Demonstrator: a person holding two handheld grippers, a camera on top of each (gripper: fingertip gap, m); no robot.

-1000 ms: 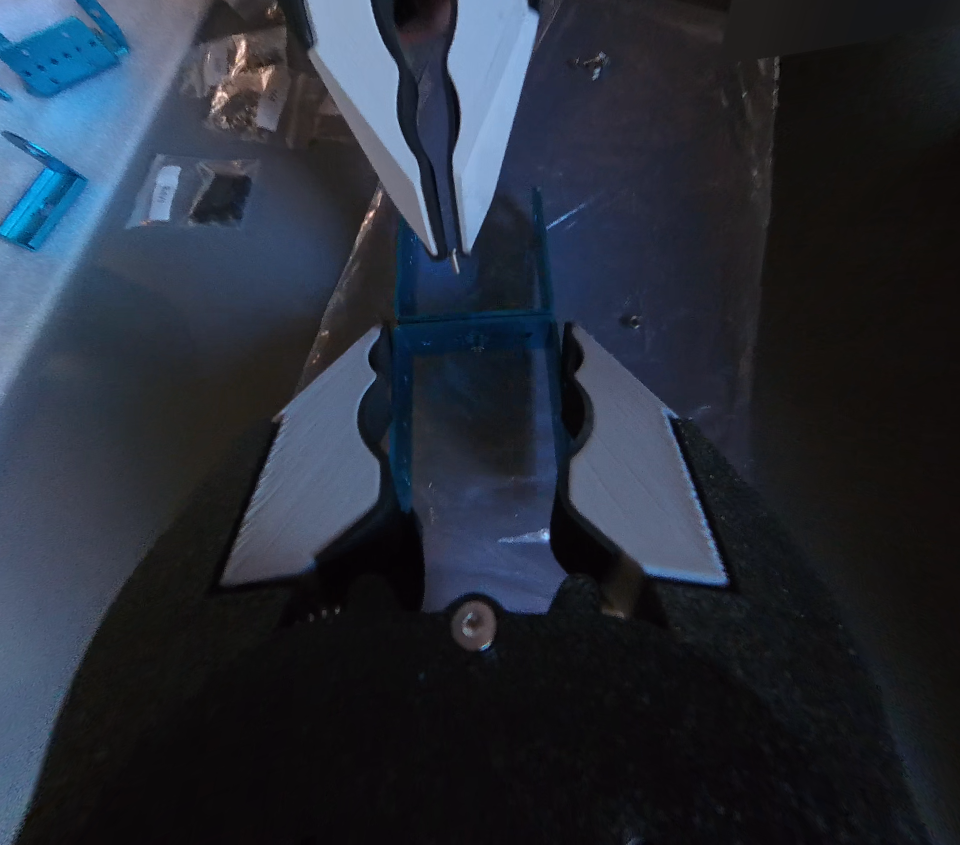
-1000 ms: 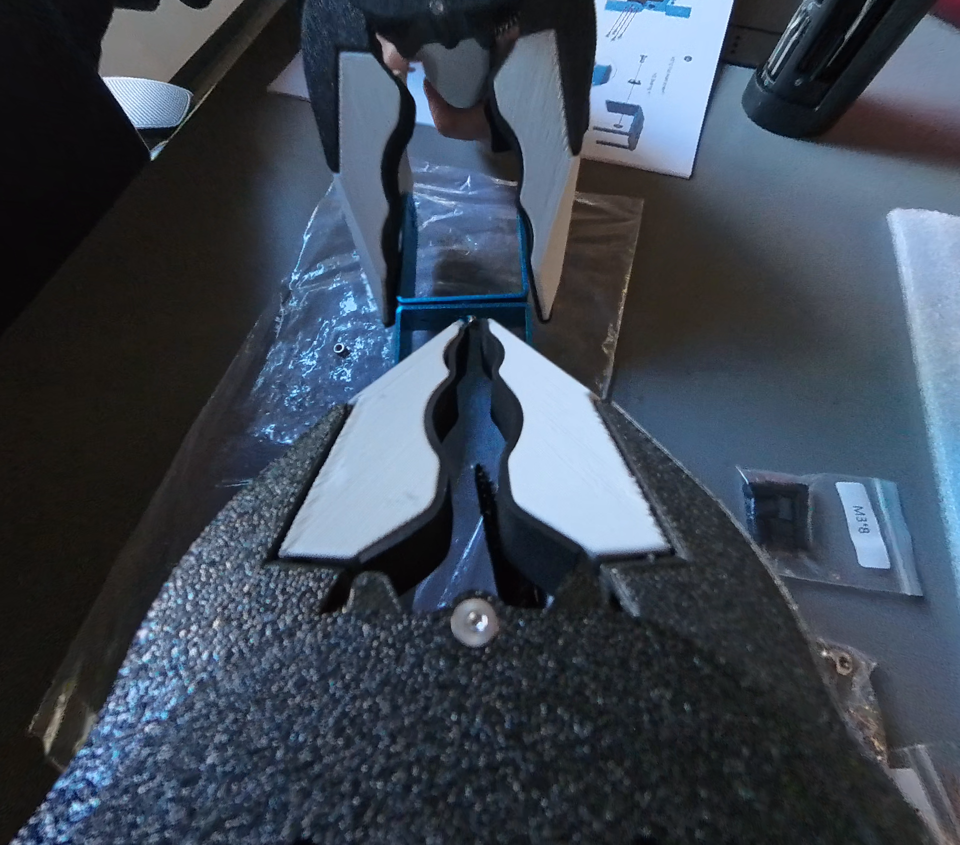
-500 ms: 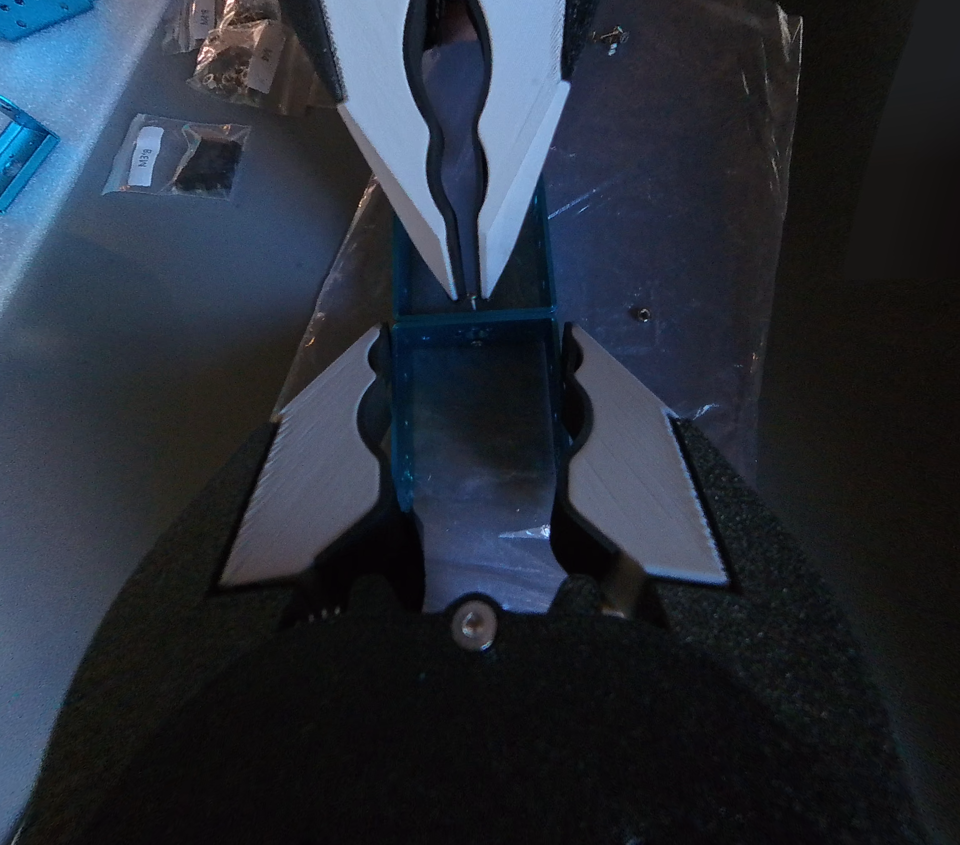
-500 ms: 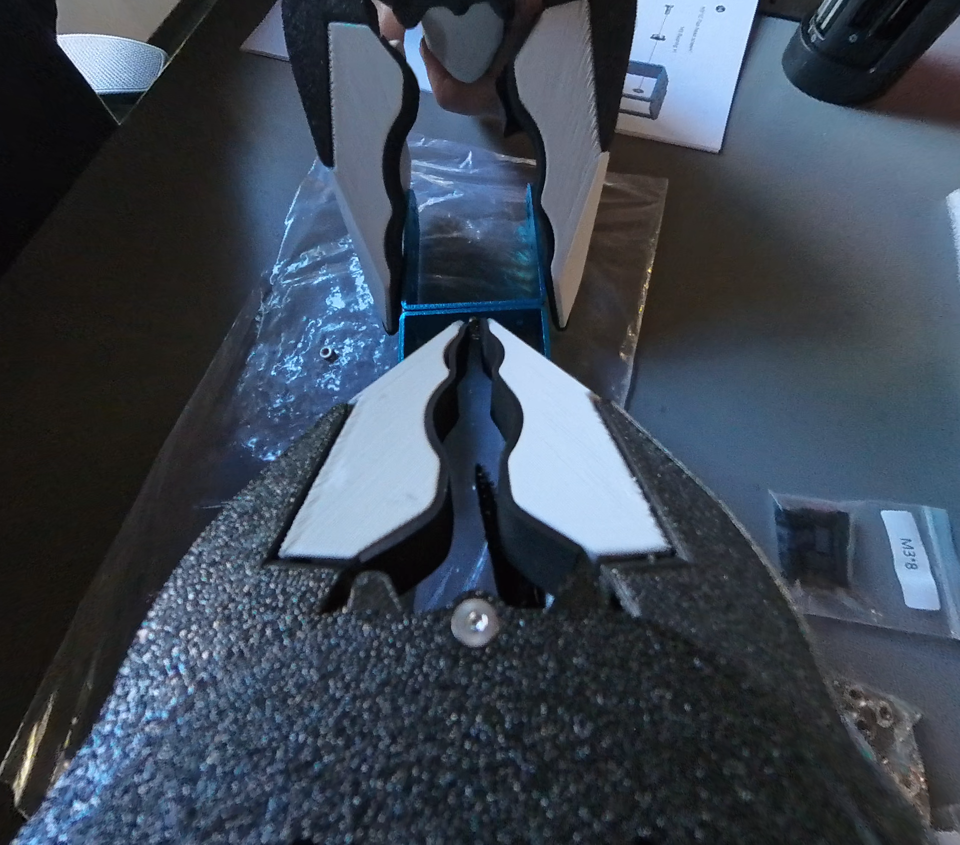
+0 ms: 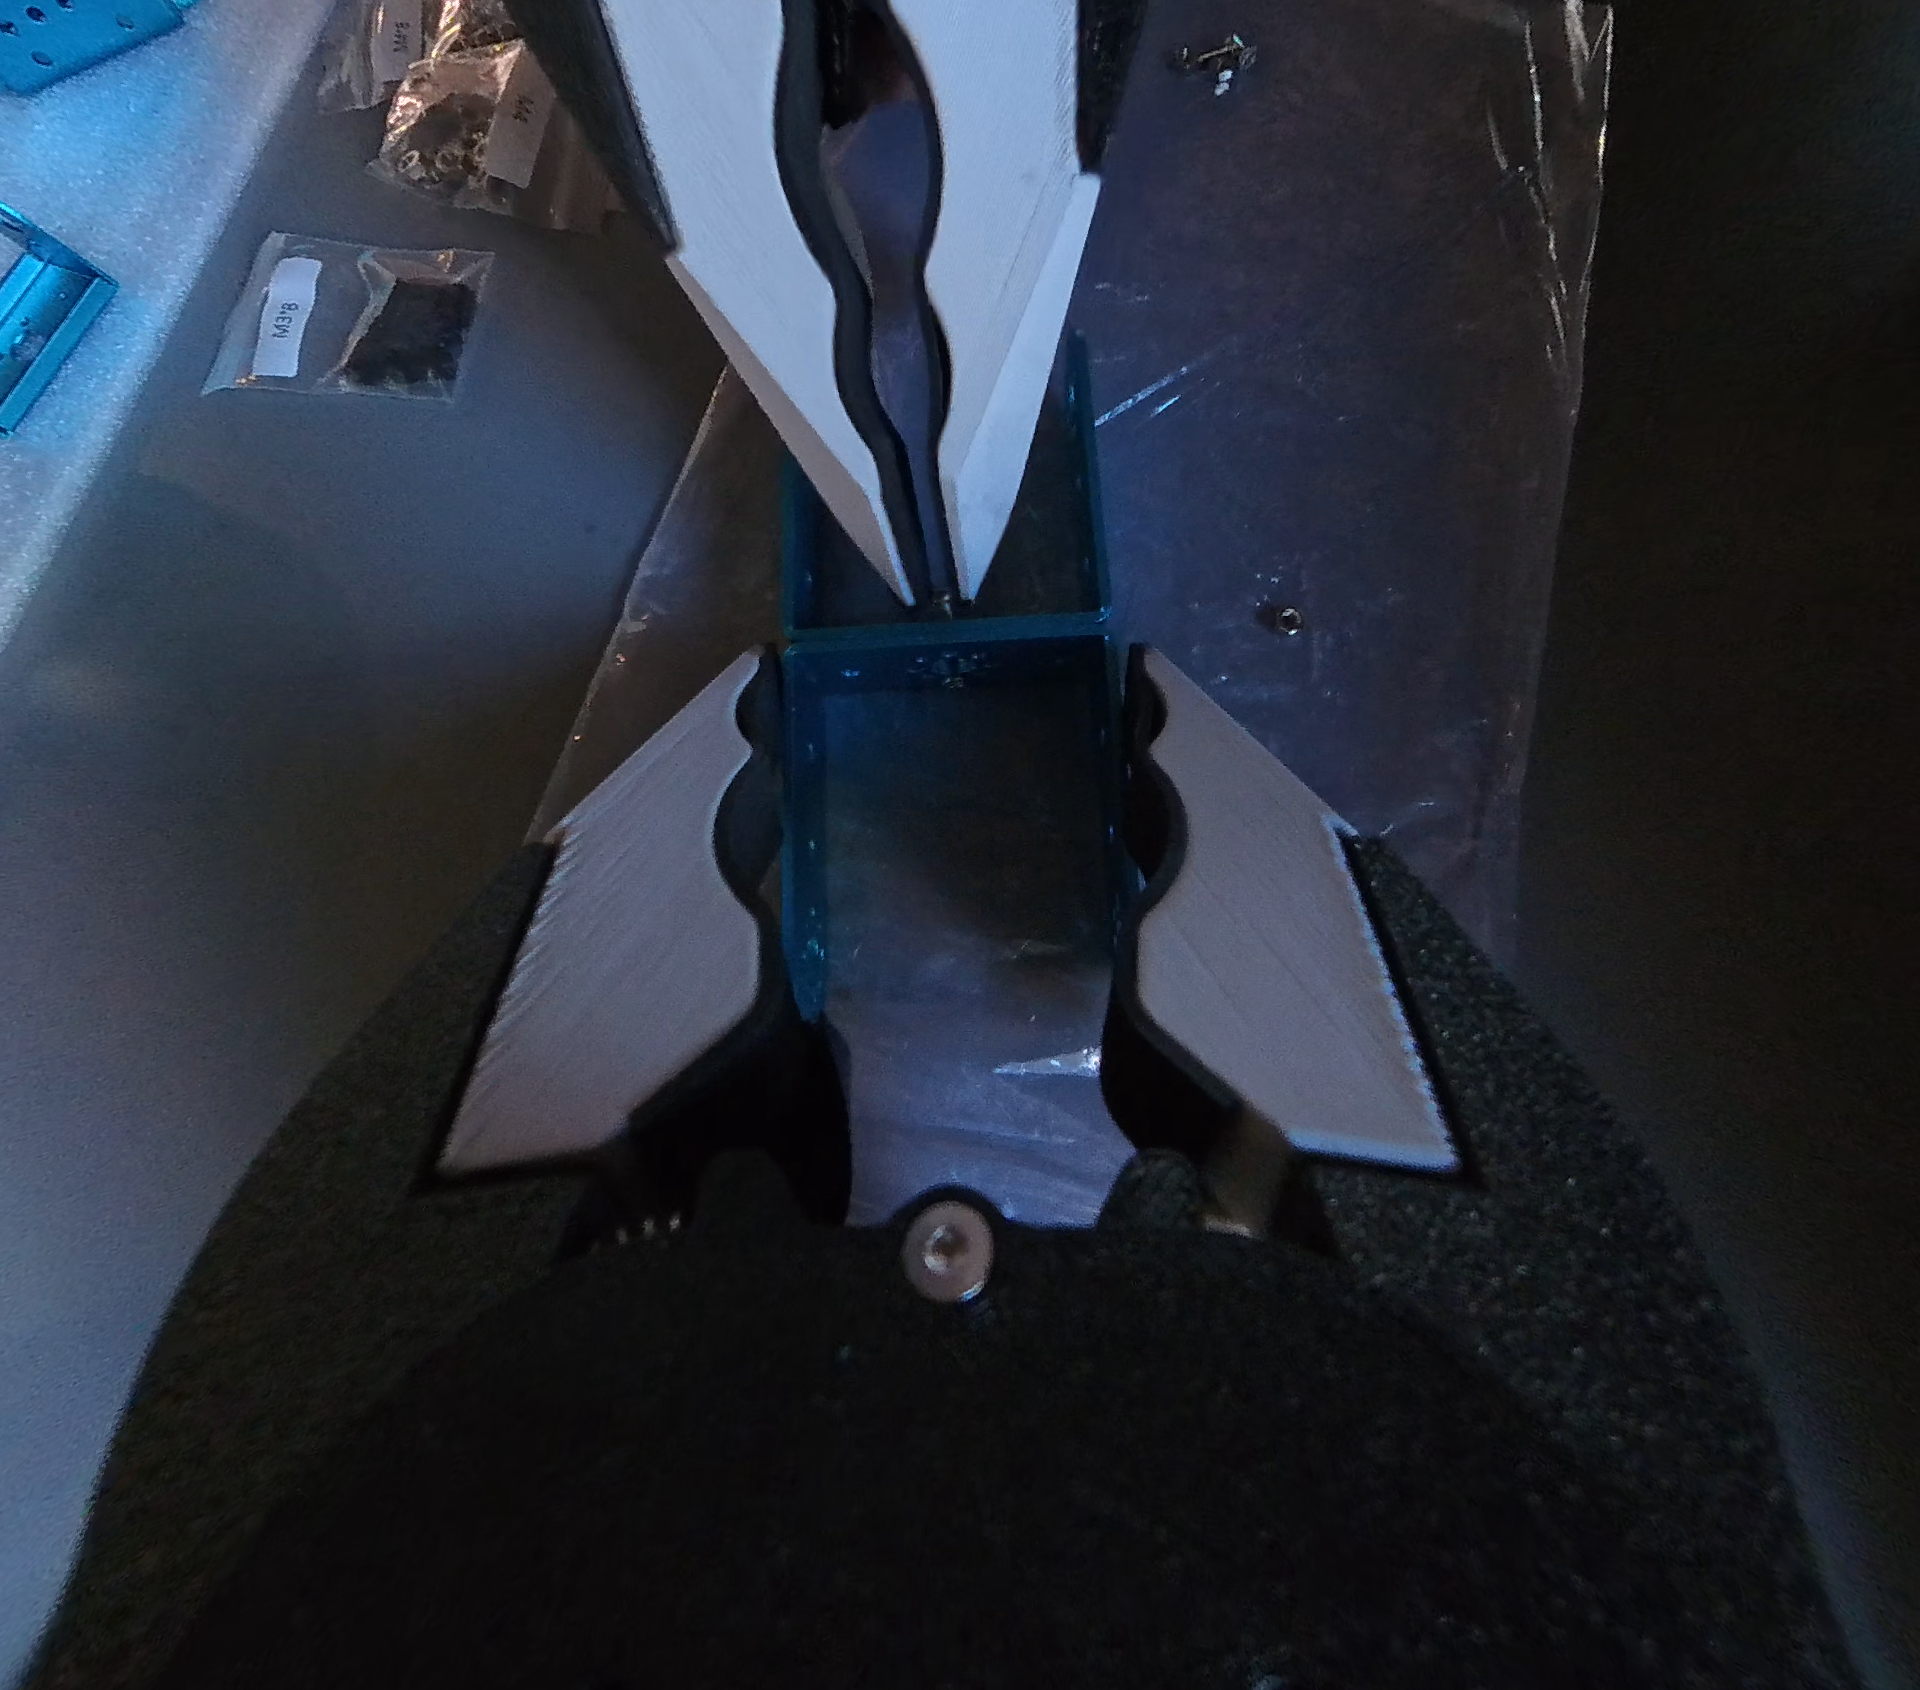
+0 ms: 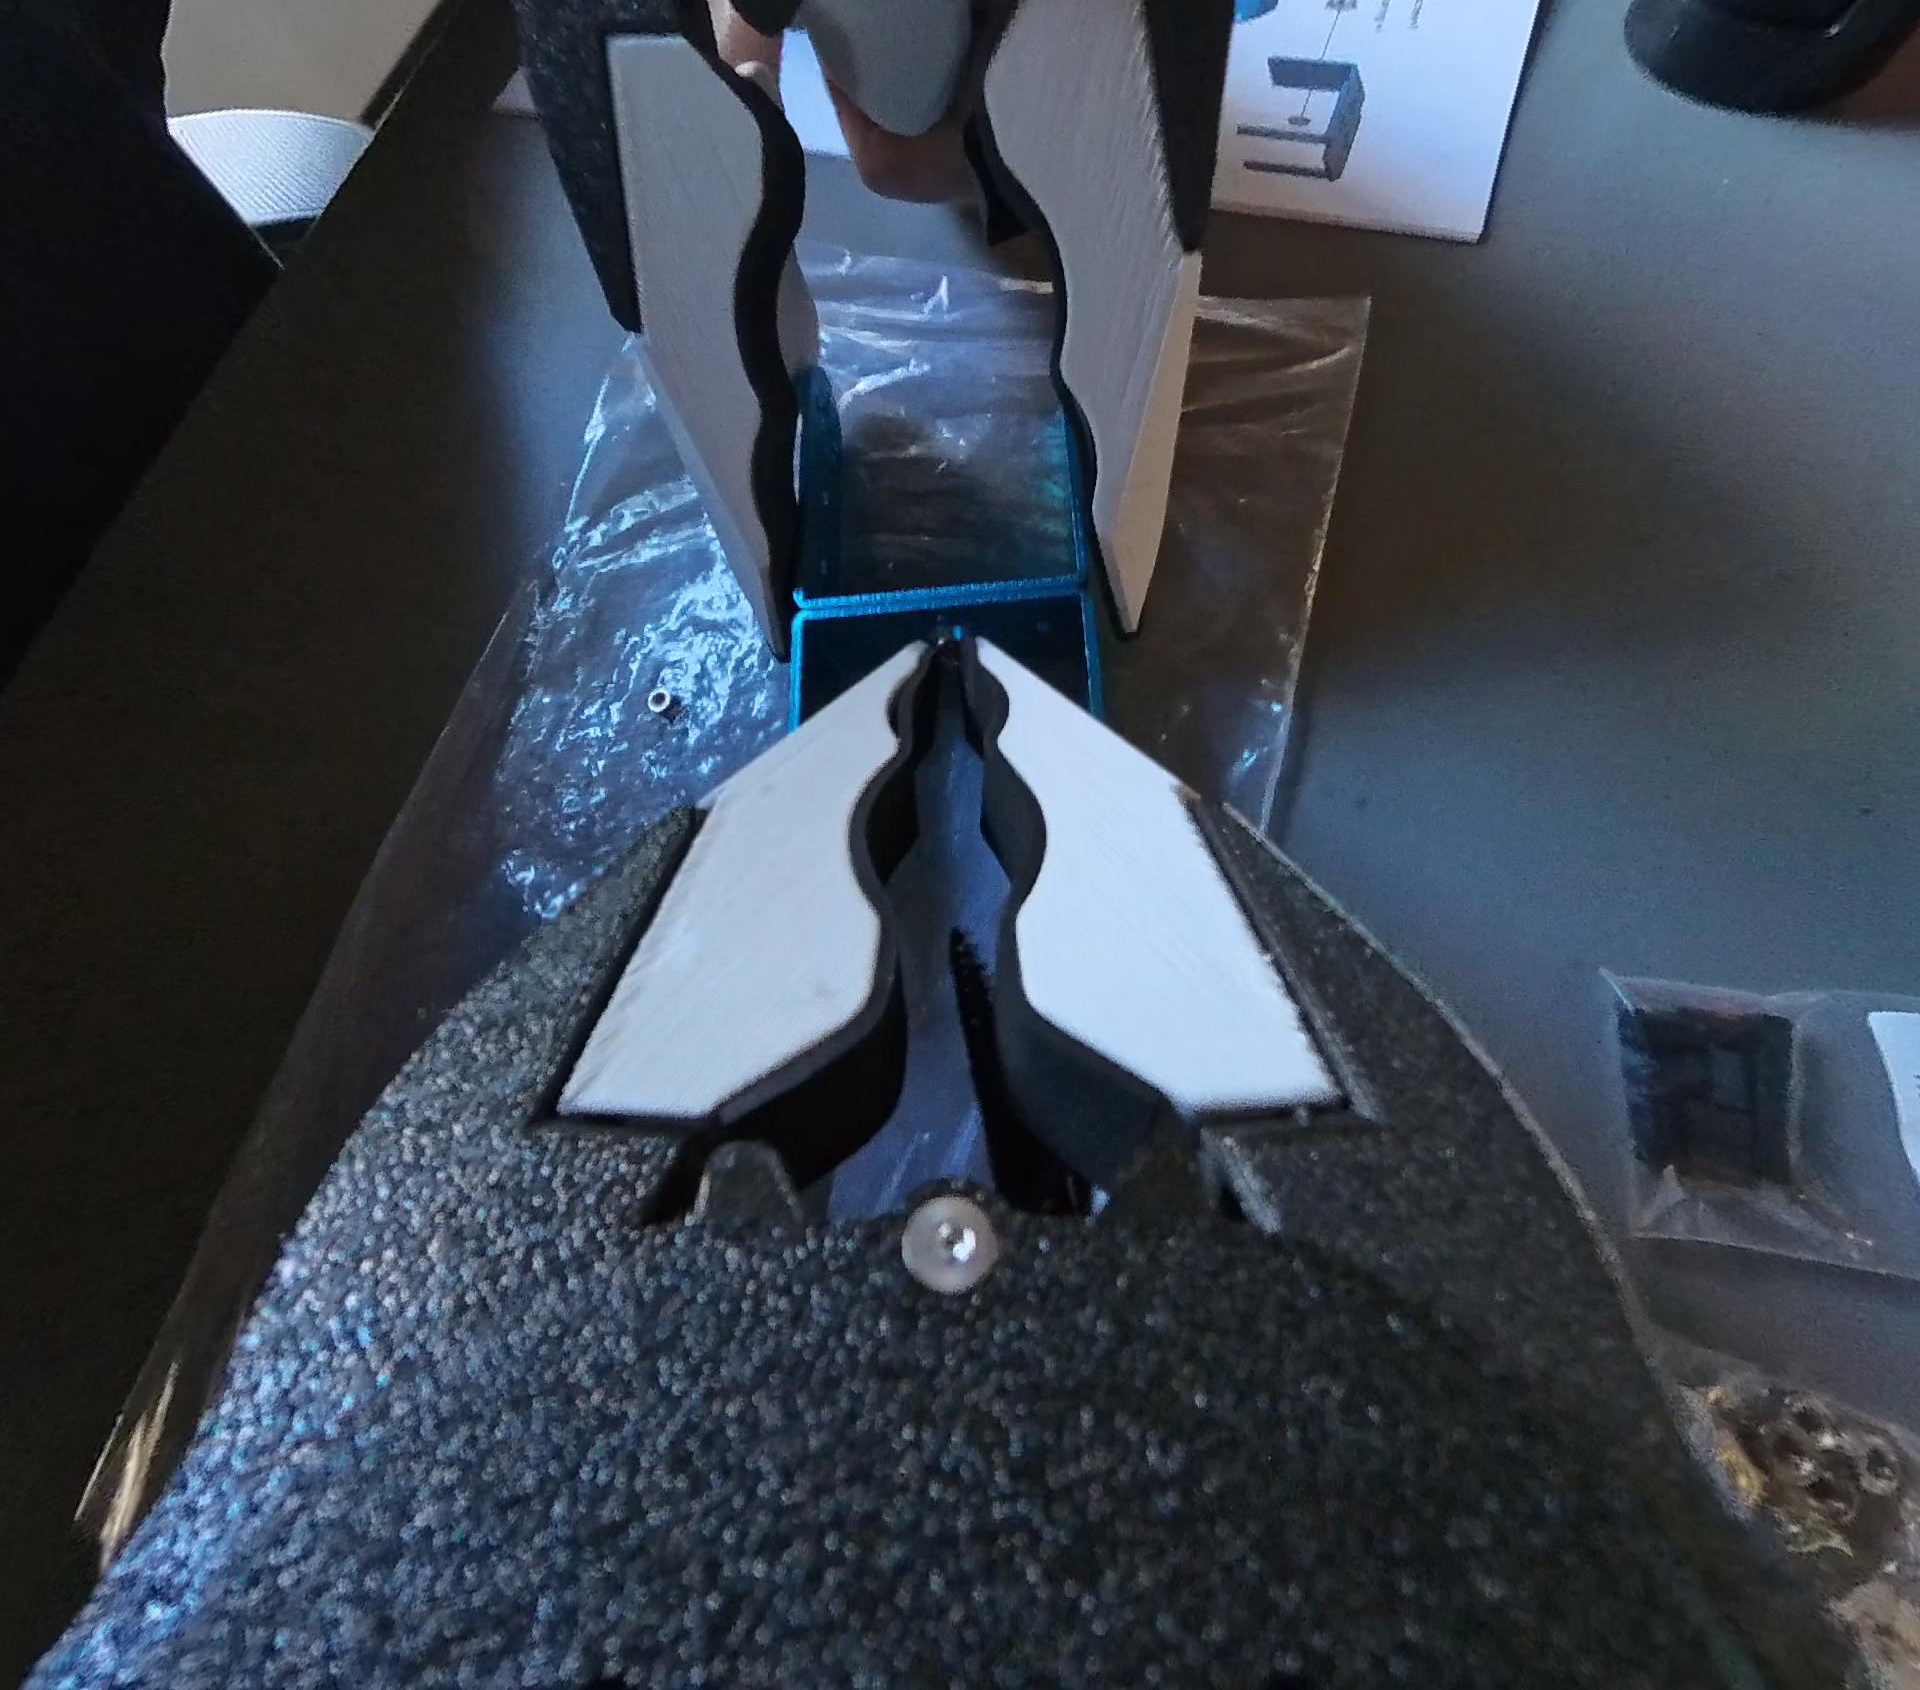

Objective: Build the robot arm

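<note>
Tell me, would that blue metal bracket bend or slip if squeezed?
Probably stiff: the blue bracket keeps square corners between the left gripper fingers. Its shiny walls look slippery. It likely slides easily on the plastic bag beneath.

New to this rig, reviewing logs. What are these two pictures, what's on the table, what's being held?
No robot arm: a person holds two hand grippers, each with a camera looking along its fingers. In the left wrist view, the left gripper clamps a blue metal bracket by its side walls. In the right wrist view, the right gripper faces it, nearly closed on a small screw at the bracket's cross wall. The bracket sits on a clear plastic bag on a grey table. Around it: an instruction sheet, hardware bags, more blue parts.
</note>
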